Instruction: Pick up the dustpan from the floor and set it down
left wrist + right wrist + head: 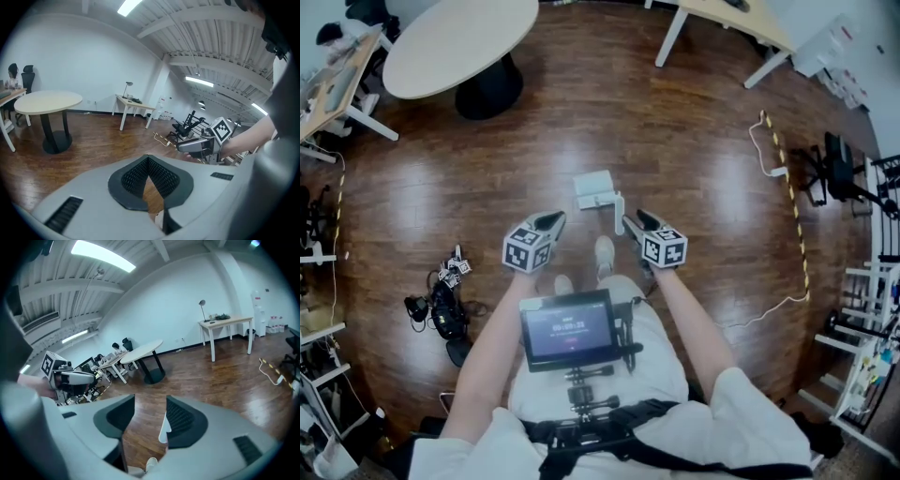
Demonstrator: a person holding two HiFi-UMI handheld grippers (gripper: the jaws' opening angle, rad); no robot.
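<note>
**Dustpan on the floor, no grip on it**

The left gripper is clenched and empty. The right gripper is released, its jaws apart, with the white handle just beside one pad. The dustpan sits on the wood floor at twelve o'clock. The round table stands far off at eleven.
</note>
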